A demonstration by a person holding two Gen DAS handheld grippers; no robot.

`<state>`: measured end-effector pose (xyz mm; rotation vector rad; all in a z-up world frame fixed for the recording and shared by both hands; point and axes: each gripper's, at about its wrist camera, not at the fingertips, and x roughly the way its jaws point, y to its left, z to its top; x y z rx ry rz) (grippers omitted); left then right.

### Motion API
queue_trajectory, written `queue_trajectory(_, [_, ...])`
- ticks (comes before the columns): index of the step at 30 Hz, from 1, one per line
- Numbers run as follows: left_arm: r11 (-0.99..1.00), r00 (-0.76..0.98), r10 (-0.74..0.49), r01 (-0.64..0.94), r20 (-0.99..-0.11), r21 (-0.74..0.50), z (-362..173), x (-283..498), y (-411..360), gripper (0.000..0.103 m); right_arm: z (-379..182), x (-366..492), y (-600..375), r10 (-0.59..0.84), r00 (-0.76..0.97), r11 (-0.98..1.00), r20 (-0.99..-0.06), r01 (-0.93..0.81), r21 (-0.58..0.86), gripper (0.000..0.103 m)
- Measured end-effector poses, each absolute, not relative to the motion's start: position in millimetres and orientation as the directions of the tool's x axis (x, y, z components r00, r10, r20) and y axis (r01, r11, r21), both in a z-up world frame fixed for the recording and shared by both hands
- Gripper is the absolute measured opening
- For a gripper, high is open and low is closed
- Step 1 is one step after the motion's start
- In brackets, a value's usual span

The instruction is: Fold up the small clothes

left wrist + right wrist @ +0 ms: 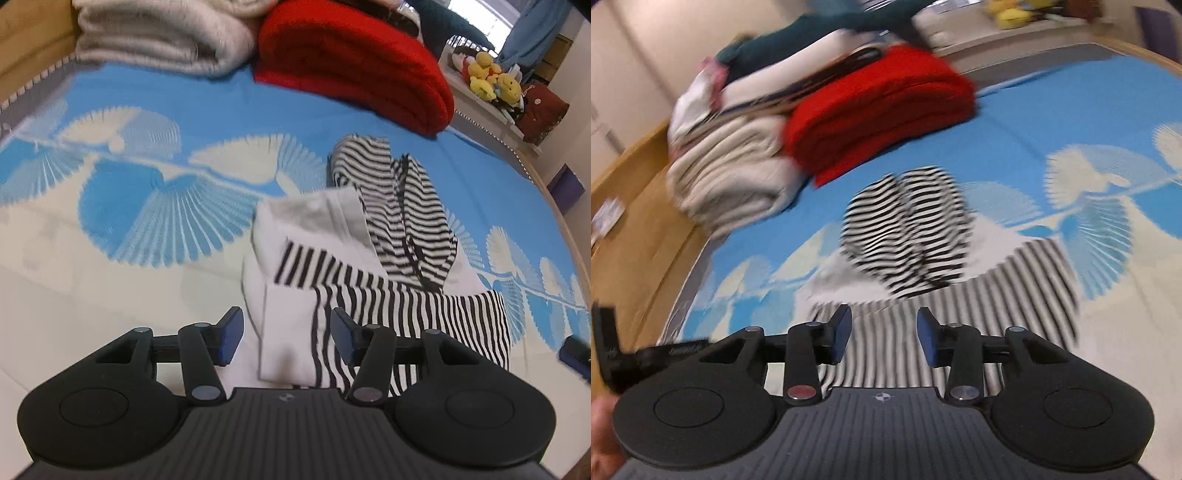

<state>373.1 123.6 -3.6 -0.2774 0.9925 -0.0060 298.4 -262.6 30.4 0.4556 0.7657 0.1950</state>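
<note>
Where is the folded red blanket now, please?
The folded red blanket lies at the far end of the bed, beside the beige folded blanket and beyond the striped garment.

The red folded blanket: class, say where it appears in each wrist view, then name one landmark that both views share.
Left wrist view: red folded blanket at top, right of centre, beside the beige folded blanket.
Right wrist view: red folded blanket upper centre, right of the beige one.
Shared landmark: the striped garment on the blue bedspread.
</note>
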Motion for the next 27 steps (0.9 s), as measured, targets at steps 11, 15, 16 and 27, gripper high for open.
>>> queue_trajectory(11, [0.945, 0.438, -0.164, -0.187, -0.884, -0.267, -64, 385, 124, 0.036, -37, 326, -299, 0.174, 0.591, 0.898, -0.787, 0.233, 0.374, 0.042])
queue_trajectory(15, [0.954, 0.393, -0.151, -0.181, -0.907, -0.238, -80, 389, 121, 0.048, -62, 325, -319, 0.176, 0.493, 0.849, -0.852, 0.361, 0.385, 0.042])
queue_trajectory(16, [0.956, 0.389, -0.145, -0.182, -0.91, -0.231, -83, 391, 120, 0.048, -64, 324, -321, 0.17, 0.486, 0.849, -0.857, 0.369, 0.378, 0.042])
queue_trajectory(27, [0.961, 0.409, -0.141, -0.164, -0.902, -0.224, -82, 394, 115, 0.004, -68, 322, -325, 0.152, 0.476, 0.856, -0.866, 0.375, 0.357, 0.042])
